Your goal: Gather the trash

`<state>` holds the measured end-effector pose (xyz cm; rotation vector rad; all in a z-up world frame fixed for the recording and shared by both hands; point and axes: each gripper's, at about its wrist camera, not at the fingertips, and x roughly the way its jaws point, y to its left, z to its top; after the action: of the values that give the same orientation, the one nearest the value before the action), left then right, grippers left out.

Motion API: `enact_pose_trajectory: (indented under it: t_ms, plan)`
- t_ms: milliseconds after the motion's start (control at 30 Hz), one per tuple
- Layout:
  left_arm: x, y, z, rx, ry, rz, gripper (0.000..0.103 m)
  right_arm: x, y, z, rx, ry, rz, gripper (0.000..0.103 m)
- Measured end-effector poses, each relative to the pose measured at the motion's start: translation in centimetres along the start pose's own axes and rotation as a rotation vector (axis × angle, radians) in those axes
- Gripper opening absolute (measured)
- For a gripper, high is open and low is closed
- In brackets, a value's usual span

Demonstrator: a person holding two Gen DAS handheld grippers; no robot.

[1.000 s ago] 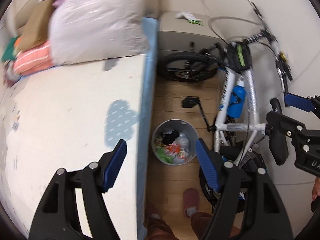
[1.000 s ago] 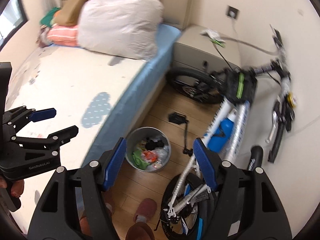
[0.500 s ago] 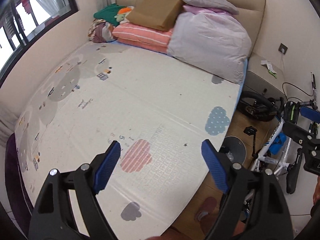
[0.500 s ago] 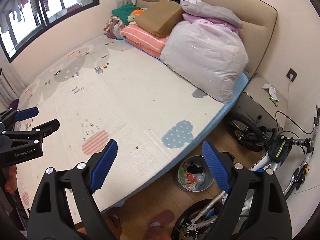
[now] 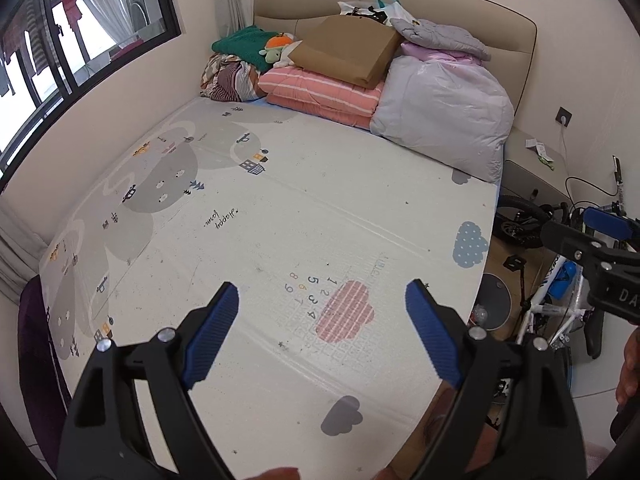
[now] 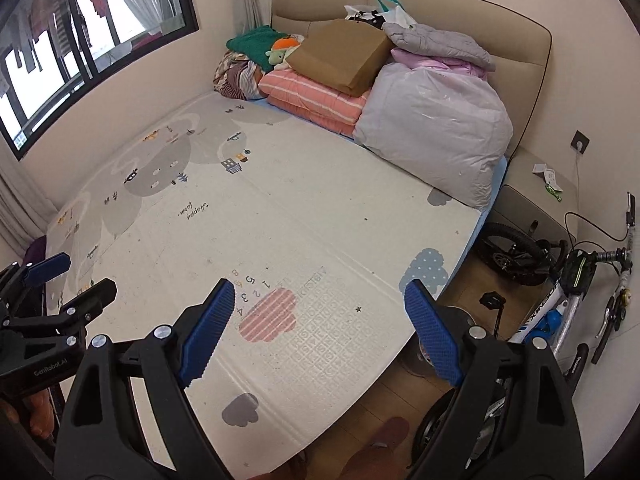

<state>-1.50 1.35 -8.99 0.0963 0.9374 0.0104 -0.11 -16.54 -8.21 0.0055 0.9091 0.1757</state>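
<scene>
- Since a second ago both my grippers have swung up from the bin on the floor to face across the bed; the view now takes in the whole mat.
- My left gripper (image 5: 322, 332) stands wide apart, nothing between the blue pads; it hangs over the near end of the play mat (image 5: 280, 216), above the pink striped cloud print.
- My right gripper (image 6: 320, 330) is just as wide and bare, over the same near edge; its other view catches it off at the right edge too.
- Trash bin (image 5: 495, 300) sits on the wood floor in the gap between the bed edge and the bicycle (image 6: 560, 300), below and to the right of my left gripper, mostly hidden by the mat edge; in the right view it is largely behind my right finger.
- Likely trash: paper scraps (image 6: 548, 174) on the nightstand (image 6: 524, 200), far ahead right of both grippers, well apart from them.
- Mat surface shows only small specks, no clear litter.
- Progress, my guess: searching stage, nothing in hand; pick-up and drop into the bin left to do.
- Bedding pile (image 5: 360, 68) at the headboard does not look like trash.
</scene>
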Motion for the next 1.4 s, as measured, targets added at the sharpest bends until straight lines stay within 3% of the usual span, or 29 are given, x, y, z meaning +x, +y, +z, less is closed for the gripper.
enact_pose_trajectory:
  t_ms: [400, 1400]
  plan:
    - [-1.2, 3.9, -0.3, -0.004, -0.003, -0.046, 0.087, -2.5, 4.8, 0.1, -0.026, -0.018, -0.046, 0.084]
    - [-4.1, 5.8, -1.4, -0.091, -0.002, -0.004, 0.087, -4.2, 6.3, 0.4, -0.101, -0.013, 0.003, 0.086]
